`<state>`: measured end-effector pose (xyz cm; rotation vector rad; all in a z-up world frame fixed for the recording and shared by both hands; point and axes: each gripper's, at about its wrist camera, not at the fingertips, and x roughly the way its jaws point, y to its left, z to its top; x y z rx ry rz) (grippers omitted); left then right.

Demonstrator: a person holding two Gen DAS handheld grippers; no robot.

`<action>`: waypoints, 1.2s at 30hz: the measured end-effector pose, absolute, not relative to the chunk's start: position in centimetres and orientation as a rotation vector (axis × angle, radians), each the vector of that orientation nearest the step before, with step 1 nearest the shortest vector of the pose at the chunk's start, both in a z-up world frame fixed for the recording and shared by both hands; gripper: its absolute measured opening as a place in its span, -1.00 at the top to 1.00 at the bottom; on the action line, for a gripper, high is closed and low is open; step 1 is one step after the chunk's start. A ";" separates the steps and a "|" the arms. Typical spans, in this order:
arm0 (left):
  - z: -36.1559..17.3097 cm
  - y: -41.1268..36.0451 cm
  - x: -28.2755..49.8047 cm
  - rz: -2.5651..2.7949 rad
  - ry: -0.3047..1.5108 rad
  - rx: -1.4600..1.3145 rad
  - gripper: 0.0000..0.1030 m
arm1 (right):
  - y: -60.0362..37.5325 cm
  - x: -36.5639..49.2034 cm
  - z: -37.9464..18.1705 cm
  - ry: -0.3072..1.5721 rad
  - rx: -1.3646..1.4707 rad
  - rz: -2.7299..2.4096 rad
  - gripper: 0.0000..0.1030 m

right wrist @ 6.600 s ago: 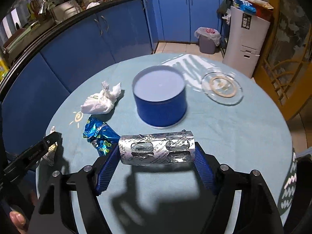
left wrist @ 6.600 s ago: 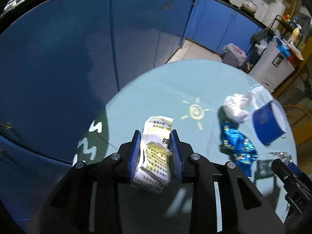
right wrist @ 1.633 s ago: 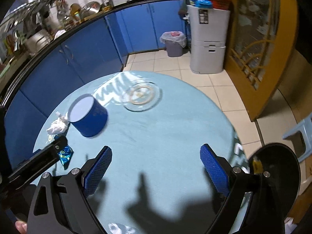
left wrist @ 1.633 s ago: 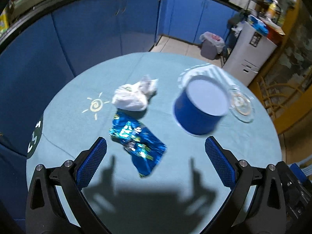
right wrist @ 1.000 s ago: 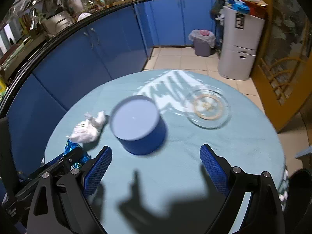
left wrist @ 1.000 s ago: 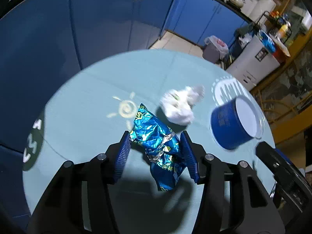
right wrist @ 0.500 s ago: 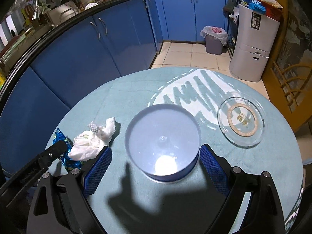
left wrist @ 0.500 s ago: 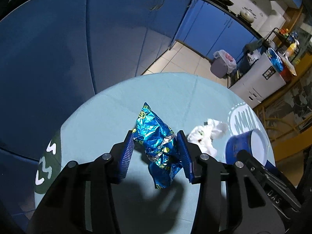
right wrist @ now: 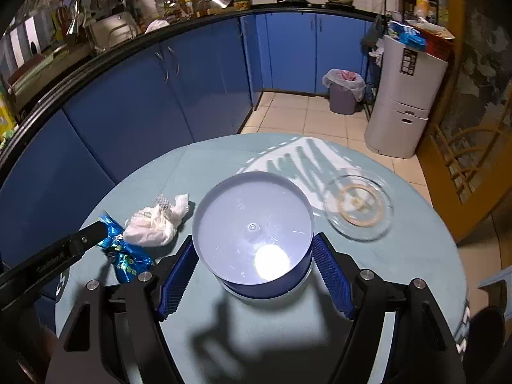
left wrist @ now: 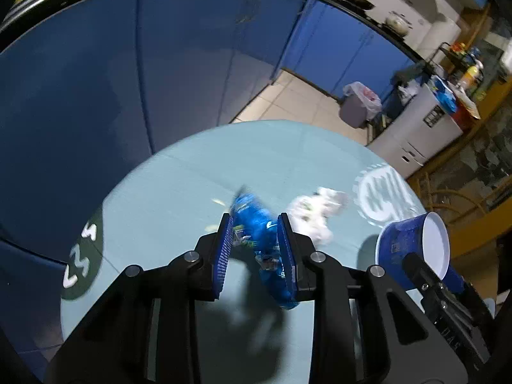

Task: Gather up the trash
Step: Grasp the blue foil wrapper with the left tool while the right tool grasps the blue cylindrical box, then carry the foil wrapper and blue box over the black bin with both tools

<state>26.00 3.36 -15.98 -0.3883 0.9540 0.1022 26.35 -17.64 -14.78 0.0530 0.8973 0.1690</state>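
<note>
**Wrapper and bin both taken up for collection**

Since the frames a second and a half earlier, when both grippers hung wide apart over the round table, each had closed in on its own object. The left gripper had just been closing, and its jaws were clenched on the blue foil wrapper, which was blurred in the left wrist view and hung partly below the pads, apparently clear of the cloth. The right gripper had likewise been narrowing, and its pads now flanked the blue bin, which had stood free on the table before. Contact on the bin's wall could not be confirmed from above, but in the left wrist view the bin appeared tilted with the right finger against its side, so it was judged to be grasped.

Regarding containers, the bin's pale interior showed only a bright reflection and no trash. The clear glass dish lay well to the bin's right, with nothing seen in it. The crumpled white tissue remained on the table between wrapper and bin, not yet collected.

With wrapper and bin both in hand, the next step was judged to be dropping the wrapper into the bin.
</note>
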 end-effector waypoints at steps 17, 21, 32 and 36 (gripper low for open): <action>-16.0 -1.1 24.0 0.057 0.905 -0.291 -0.93 | -24.9 21.1 -14.2 0.879 0.146 0.104 -0.38; -17.5 -2.3 25.6 0.100 0.933 -0.195 -0.93 | -24.8 21.9 -14.6 0.892 0.162 0.121 -0.38; -20.5 -1.8 26.6 0.117 0.995 -0.142 -0.21 | -24.4 23.3 -15.7 0.924 0.188 0.144 -0.38; -19.0 -1.8 25.6 0.105 0.968 -0.145 -0.18 | -24.2 22.5 -15.1 0.904 0.182 0.149 -0.38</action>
